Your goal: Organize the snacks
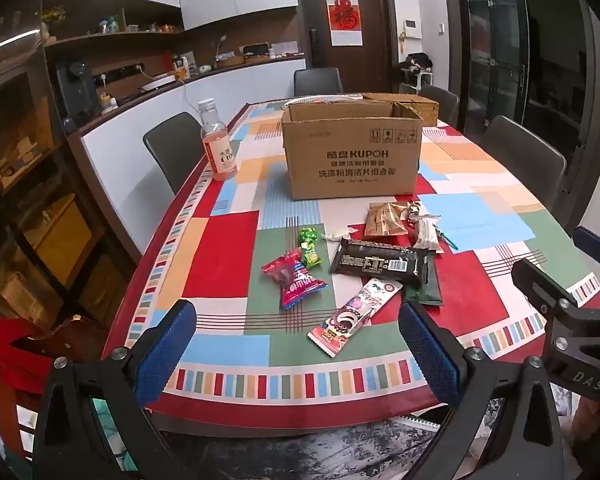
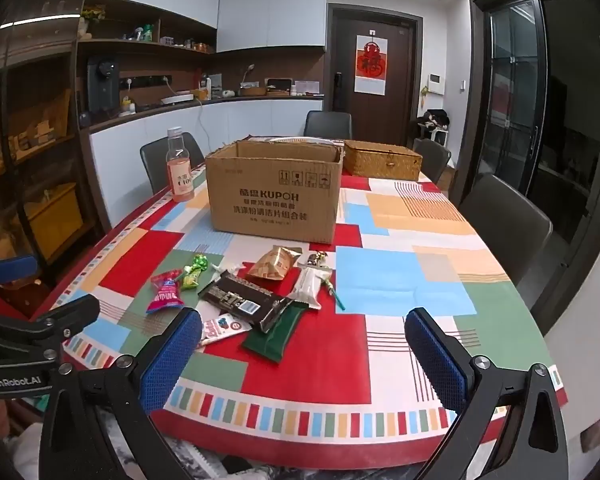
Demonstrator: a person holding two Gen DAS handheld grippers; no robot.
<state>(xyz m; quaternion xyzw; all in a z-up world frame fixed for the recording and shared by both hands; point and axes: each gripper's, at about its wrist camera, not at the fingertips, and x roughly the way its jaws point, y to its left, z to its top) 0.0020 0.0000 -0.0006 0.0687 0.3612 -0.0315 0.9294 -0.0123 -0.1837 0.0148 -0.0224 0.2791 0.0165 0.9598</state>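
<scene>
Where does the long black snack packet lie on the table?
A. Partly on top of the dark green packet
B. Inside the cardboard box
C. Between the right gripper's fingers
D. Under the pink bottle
A: the long black snack packet has its near end resting across the dark green packet, in front of the cardboard box.

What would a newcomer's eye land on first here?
Probably the open cardboard box standing mid-table on the bright patchwork tablecloth. Next, the loose snack packets scattered in front of it, like the dark wrapper and the red packet. A pink drink bottle stands to the left of the box.
</scene>
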